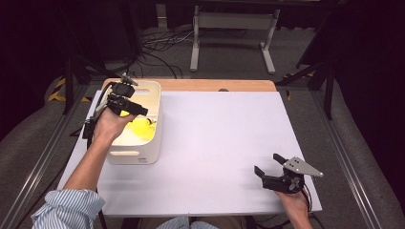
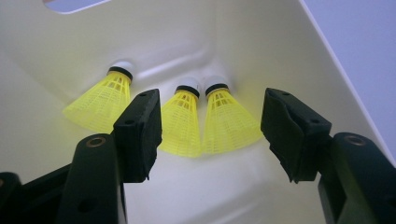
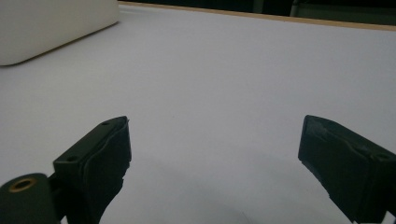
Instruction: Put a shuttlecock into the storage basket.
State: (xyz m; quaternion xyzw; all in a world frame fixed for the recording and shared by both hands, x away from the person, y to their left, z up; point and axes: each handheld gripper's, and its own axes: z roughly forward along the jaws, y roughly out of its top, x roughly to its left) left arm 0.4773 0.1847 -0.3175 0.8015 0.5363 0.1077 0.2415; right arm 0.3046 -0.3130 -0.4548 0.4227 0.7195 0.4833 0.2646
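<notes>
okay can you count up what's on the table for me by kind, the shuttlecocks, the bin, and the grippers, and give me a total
Yellow shuttlecocks: 3, lying in the bin, at and
White bin: 1
Grippers: 2, the left gripper open above the shuttlecocks, the right gripper open over the white table
Total: 6

Three yellow shuttlecocks lie inside a white bin (image 2: 261, 42). Each one has a yellow net skirt, a black band and a round white tip. All three lie on their sides on the bin floor, tips pointing at the far wall. The left shuttlecock (image 2: 100, 101) lies a bit apart from the others. The middle shuttlecock (image 2: 181, 122) and the right shuttlecock (image 2: 228, 120) lie side by side, touching.
</notes>
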